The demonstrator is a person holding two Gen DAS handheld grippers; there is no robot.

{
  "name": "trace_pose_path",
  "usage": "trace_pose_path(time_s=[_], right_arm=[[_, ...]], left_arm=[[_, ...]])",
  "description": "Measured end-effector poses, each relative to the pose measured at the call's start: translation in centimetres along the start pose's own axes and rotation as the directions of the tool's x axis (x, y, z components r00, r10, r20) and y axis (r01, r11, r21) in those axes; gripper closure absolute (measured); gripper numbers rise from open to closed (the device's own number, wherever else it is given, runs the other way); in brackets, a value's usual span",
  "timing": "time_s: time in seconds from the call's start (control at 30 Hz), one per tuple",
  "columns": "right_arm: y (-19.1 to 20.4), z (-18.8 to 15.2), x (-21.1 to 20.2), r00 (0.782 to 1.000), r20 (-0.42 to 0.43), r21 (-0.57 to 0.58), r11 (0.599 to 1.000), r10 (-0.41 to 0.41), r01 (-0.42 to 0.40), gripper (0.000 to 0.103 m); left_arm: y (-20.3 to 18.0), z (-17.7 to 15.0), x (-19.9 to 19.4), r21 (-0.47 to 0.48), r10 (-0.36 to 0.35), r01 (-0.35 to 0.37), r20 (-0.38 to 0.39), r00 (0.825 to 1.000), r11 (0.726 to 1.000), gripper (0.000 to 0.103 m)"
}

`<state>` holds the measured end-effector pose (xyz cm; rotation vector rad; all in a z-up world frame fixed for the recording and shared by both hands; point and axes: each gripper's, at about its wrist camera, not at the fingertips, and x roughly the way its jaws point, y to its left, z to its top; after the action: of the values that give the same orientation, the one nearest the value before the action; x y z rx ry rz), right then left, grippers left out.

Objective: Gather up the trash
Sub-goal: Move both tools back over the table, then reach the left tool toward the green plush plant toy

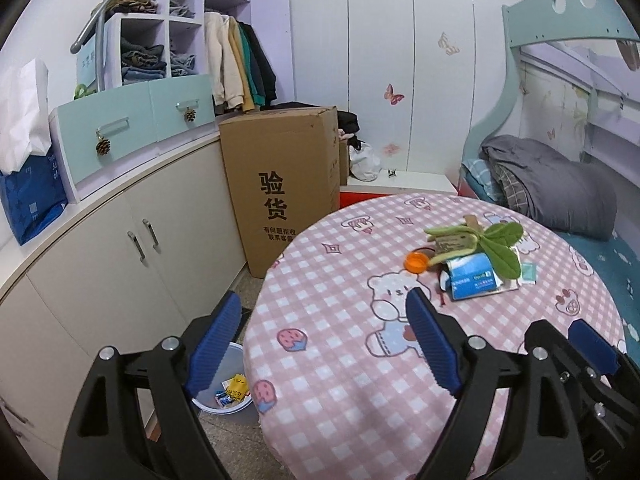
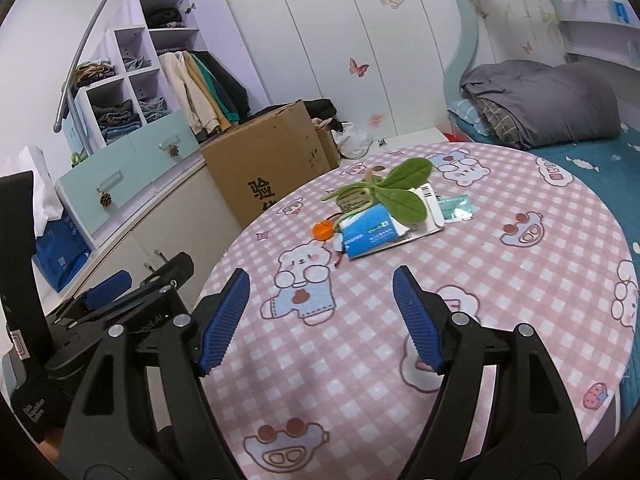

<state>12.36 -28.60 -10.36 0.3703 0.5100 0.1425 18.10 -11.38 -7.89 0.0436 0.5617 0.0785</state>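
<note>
Pink-checked tablecloth point(image 2: 360, 360) fills lower centre and right of both views; trash pile sits on it upper right of centre, well ahead of both tools. Pile contents: orange cap point(image 2: 322, 230) on the left edge, blue packet point(image 2: 370, 236) in the middle, green leaf-shaped plush piece point(image 2: 400, 192) draped over the top, teal sachet point(image 2: 456, 207) off to the right, plus a white paper slip under the packet. Left gripper point(image 1: 320, 344) spread wide, nothing between the pads, one finger hanging over the table edge at lower left. Right gripper point(image 2: 320, 316) likewise released and empty, centred low over the cloth, pads clear of it. White bin point(image 1: 226, 384) on the floor at lower left of the left wrist view, beside the table, a few wrappers already inside. Likely step: reach in for the first piece. Suggest orange cap first with the left tool, since nearest that side and standing free of the stack. Blue packet for the right tool: approach low, straddle the short side, close only once both pads pass the edges. Risk: pinching the soft cloth along with the packet, or dragging the plush leaf off with it. Cannot tell whether leaf piece counts as trash; leave till last.
</note>
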Motion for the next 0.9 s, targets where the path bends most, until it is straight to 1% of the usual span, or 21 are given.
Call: trace_pose_path(time_s=[0.17,0.43,0.6,0.9], right_arm=[[-1.2,-0.1,-0.5,1.000,0.001,0.018,1.000,-0.003,0.003,0.030],[-2.2,-0.2,-0.9,1.000,0.000,0.031,1.000,-0.004,0.004,0.029],[-2.5,-0.1,-1.0,1.000,0.001,0.038,0.999,-0.008,0.008,0.028],[-3.0,-0.1,-0.6,1.000,-0.008,0.038,0.999,-0.022,0.022,0.028]], left_arm=[[-1.2,-0.3,-0.3,0.021,0.004,-0.004,-0.003,1.000,1.000,0.019],[-2.3,-0.6,-0.4,0.042,0.002,-0.002,-0.016,1.000,0.999,0.019],[-2.7,-0.5,-0.5,0.045,-0.002,0.003,-0.017,1.000,0.999,0.019],[-2.8,-0.8,0.6,0.040,-0.007,0.009,-0.043,0.999,0.999,0.018]])
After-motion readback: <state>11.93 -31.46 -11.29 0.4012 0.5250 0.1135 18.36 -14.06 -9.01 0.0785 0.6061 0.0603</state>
